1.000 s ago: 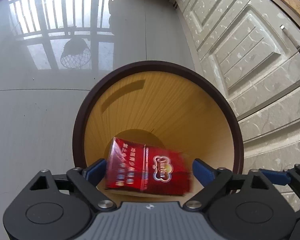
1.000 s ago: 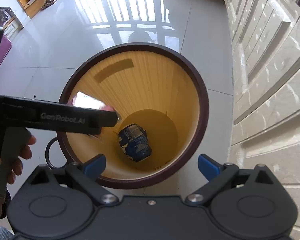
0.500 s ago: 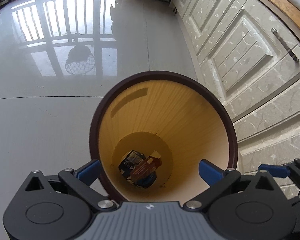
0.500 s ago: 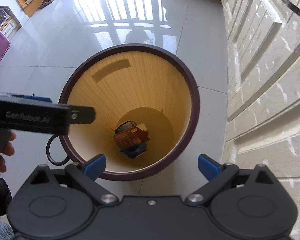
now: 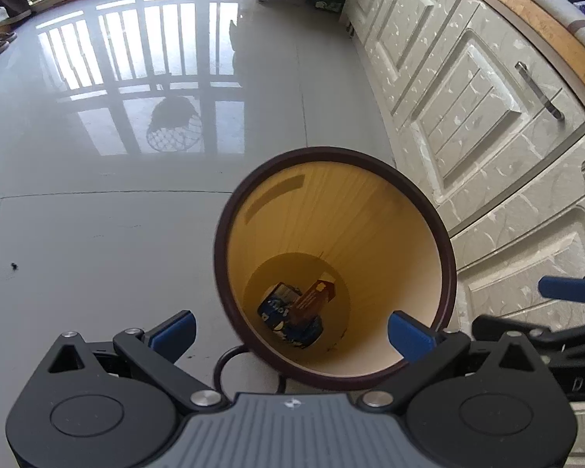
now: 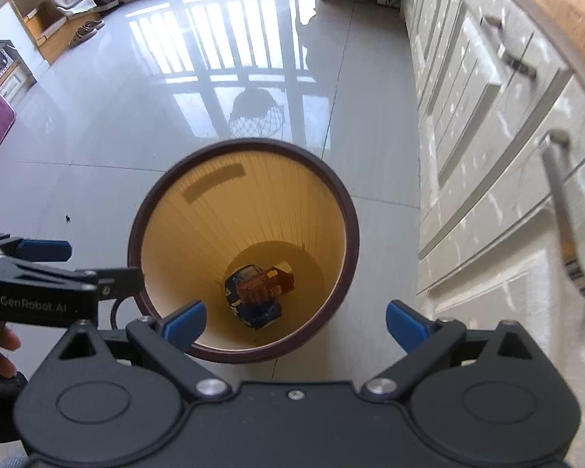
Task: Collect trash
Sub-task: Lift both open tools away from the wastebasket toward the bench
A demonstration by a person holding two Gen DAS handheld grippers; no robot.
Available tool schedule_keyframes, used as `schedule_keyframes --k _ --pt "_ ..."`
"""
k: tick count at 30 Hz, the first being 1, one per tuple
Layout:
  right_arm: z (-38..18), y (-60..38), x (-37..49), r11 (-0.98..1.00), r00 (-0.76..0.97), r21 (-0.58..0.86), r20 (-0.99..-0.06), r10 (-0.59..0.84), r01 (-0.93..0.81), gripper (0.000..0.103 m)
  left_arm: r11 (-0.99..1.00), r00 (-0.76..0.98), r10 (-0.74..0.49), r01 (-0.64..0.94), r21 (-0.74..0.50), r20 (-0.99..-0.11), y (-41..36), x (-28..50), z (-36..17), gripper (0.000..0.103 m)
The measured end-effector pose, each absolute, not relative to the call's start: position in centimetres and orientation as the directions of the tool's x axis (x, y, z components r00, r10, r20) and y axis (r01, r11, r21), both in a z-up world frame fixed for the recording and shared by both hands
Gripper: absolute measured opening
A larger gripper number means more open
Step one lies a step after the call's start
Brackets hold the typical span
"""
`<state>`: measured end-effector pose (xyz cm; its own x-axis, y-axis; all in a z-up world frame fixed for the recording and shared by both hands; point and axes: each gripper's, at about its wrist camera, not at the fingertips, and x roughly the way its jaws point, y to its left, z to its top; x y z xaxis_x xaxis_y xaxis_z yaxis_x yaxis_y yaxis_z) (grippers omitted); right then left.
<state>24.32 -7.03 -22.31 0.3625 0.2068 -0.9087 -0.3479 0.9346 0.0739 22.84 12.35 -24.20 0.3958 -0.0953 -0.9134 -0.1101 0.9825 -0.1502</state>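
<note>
Red cardboard packet (image 5: 314,298) lies in the round yellow bin (image 5: 370,210), twelve o'clock of the released, empty left gripper (image 5: 291,329).

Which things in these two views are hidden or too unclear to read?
- Blue can, left wrist view: partly covered by the red box; label too small.
- Bin, right wrist view: near rim hidden behind the right gripper.
- Cabinet handle, right wrist view: blurred.

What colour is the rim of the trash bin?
Dark brown rim, seen best in the right wrist view.
</note>
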Motion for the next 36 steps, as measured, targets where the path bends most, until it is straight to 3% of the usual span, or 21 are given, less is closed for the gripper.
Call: schedule_keyframes --k 36 --pt "-9.6 -9.4 17.0 0.945 0.542 -0.006 -0.820 0.183 -0.328 0.103 0.988 0.522 0.035 -0.149 -0.050 -0.852 12.6 14.0 -12.1 0.103"
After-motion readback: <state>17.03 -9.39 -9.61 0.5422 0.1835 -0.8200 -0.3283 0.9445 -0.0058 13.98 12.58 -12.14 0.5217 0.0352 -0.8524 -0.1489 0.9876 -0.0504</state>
